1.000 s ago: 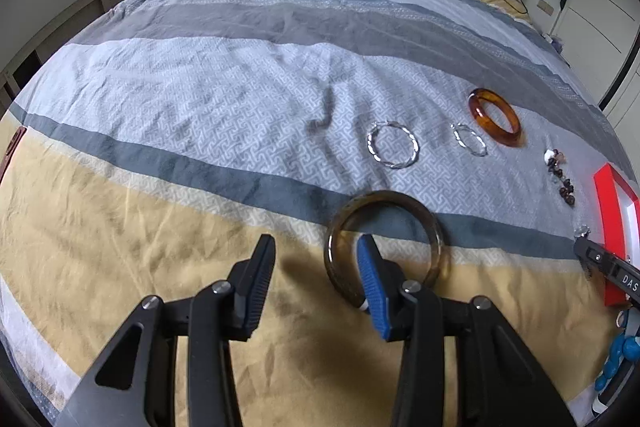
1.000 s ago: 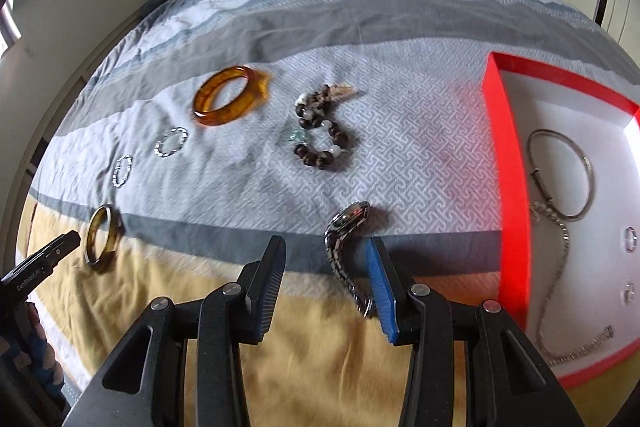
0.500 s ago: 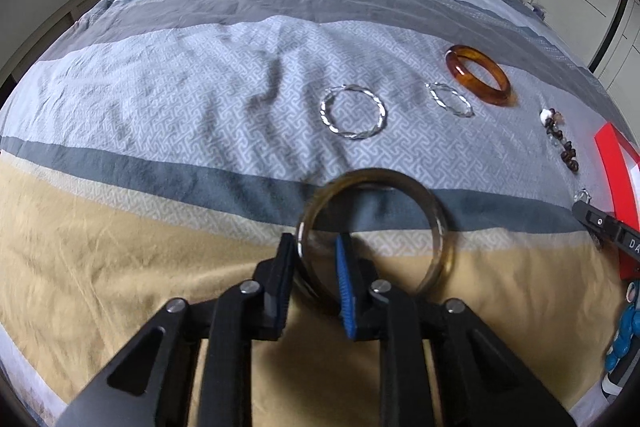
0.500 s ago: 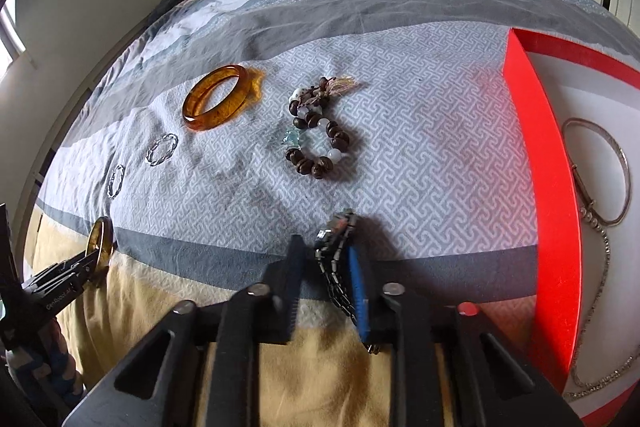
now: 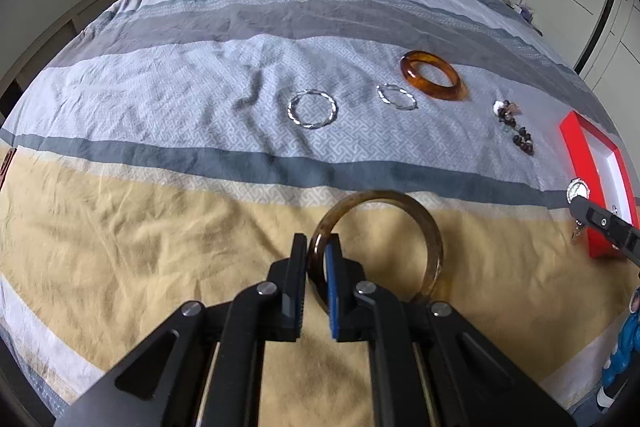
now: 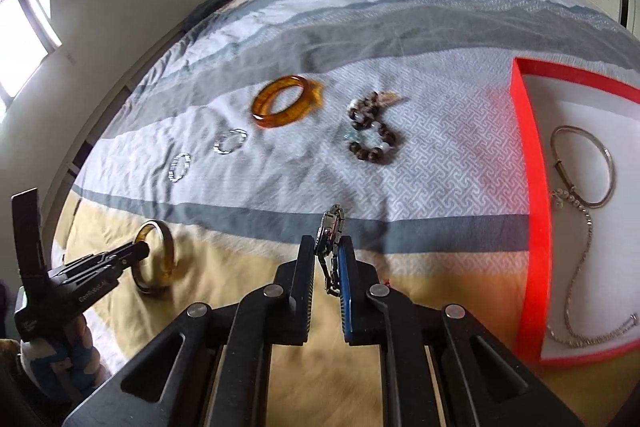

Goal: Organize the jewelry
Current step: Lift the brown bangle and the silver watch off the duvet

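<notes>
Striped bedding [image 5: 160, 115] in grey, white and yellow bands covers the bed and serves as the work surface; a red tray [image 6: 528, 227] with a white floor lies at its right side.

Left gripper [image 5: 316, 279]: jaws closing, pads pressed on the rim of a dark translucent bangle [image 5: 420, 219], which stands upright over the yellow band.

Right gripper [image 6: 326, 267]: jaws closing on the metal band of a wristwatch [image 6: 330, 227], with the watch case projecting past the fingertips. Whether the watch is clear of the fabric cannot be determined from this blurred view.

Completed, as judged from the layout:
- A thin metal bangle [image 6: 588, 167] and a chain necklace [image 6: 576, 267] lie inside the tray.

Remaining:
- Both gripped pieces are outside the tray and need to be carried to it.
- An amber bangle [image 5: 432, 77], a beaded bracelet [image 6: 372, 135] and two twisted silver hoops [image 5: 312, 109] [image 5: 396, 97] lie on the white band, well apart from the tray.

Assessment: the task is less than half done.
</notes>
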`<state>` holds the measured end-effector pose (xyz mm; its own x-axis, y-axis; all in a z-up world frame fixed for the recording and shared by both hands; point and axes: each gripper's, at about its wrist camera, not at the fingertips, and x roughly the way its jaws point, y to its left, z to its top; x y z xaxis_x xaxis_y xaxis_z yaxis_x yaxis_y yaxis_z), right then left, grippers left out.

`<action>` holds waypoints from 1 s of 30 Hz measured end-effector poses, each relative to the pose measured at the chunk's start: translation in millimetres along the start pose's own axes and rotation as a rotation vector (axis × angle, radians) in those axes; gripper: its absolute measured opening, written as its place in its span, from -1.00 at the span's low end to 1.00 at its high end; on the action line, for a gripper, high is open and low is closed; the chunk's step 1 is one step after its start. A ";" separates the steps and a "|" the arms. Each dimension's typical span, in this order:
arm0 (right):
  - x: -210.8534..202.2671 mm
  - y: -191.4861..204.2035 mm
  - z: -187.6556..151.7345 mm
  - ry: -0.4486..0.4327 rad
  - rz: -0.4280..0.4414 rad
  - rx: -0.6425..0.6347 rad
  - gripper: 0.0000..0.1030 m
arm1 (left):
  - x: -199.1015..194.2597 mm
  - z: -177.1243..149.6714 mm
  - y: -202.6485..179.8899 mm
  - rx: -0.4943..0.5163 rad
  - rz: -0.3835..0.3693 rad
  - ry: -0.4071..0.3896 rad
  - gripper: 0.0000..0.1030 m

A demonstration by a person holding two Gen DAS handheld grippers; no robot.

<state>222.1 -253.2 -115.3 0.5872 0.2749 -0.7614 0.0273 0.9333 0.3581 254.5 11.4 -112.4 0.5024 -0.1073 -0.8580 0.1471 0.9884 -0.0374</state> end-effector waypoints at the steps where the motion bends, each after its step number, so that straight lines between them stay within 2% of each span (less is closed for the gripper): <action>1: -9.1 3.6 -2.0 -0.010 0.006 -0.005 -0.78 | -6.8 -1.3 -1.2 0.002 0.001 -0.008 -0.84; 11: -98.4 25.6 -29.5 -0.112 0.031 -0.051 -0.78 | -90.6 -23.2 -15.4 0.025 -0.011 -0.112 -0.84; 17: -144.3 23.0 -48.6 -0.179 0.024 -0.050 -0.78 | -121.2 -35.1 -36.9 0.060 -0.037 -0.150 -0.84; 22: -168.6 -0.4 -64.8 -0.210 -0.008 -0.015 -0.78 | -124.8 -37.5 -75.2 0.123 -0.078 -0.139 -0.84; 30: -192.4 -79.3 -62.9 -0.235 -0.107 0.079 -0.78 | -108.2 -10.7 -176.7 0.279 -0.162 -0.131 -0.84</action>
<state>56.1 -365.6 -31.2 0.7487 0.1063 -0.6543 0.1570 0.9305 0.3309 165.0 -150.6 -18.4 0.5558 -0.2915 -0.7785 0.4522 0.8918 -0.0111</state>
